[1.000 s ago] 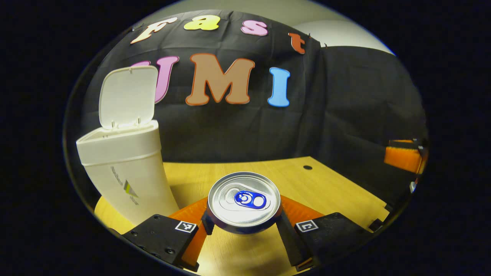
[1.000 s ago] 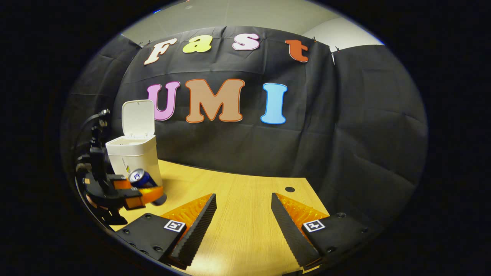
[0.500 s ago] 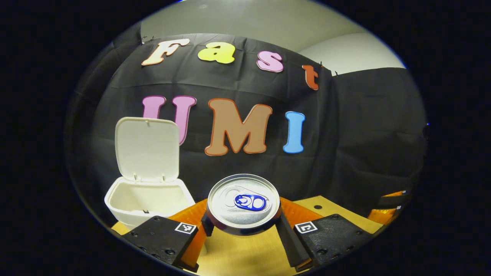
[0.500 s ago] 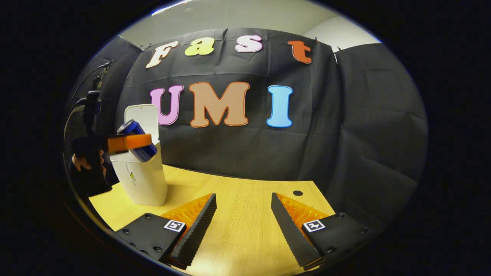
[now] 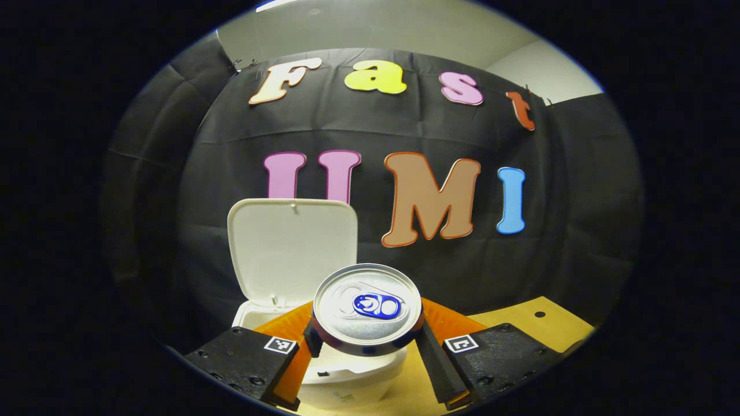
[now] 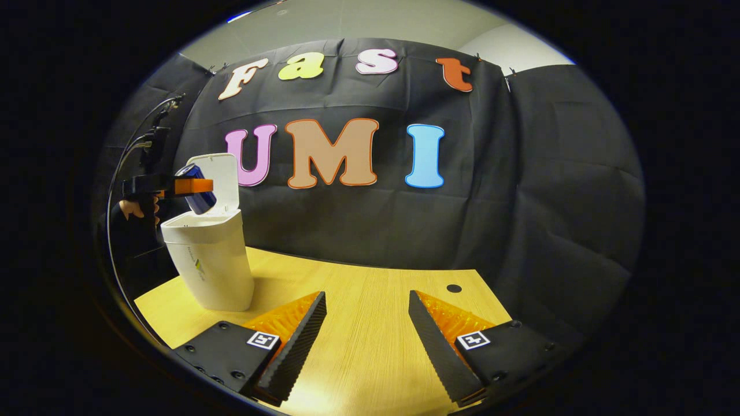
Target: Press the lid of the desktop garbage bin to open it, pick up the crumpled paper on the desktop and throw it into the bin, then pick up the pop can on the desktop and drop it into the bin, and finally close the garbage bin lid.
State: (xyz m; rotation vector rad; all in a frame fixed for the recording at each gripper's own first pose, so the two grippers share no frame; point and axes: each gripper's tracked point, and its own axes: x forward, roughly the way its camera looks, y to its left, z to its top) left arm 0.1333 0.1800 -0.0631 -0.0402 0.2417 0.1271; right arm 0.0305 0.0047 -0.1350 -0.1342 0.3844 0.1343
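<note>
In my left gripper view, my left claw [image 5: 365,341] is holding the pop can [image 5: 367,307] tight, with one finger pressed on each side of it. I see the can's shiny silver top and its blue pull tab facing me. The can is up in the air, right over the mouth of the white garbage bin [image 5: 347,375], which sits just below my fingers. The bin lid [image 5: 292,248] is flipped up and stands straight behind the can. A bit of the yellow wooden desk [image 5: 537,326] shows off to the right, with a small dark hole [image 5: 539,314] in it. In my right gripper view, my right claw [image 6: 367,332] is low over the desk [image 6: 358,323] with its two fingers spread wide apart, and there is just bare wood between them. Far off on the left of that view I can see the bin [image 6: 209,260] standing on the desk with its lid [image 6: 218,182] up. My left claw [image 6: 193,188] is there too, above the open top, and the blue can [image 6: 196,188] in it is tipped on a slant. A hand [image 6: 134,209] holds that claw from behind, and a thin cable [image 6: 124,173] curves up from it. I cannot tell from here what is inside the bin.
</note>
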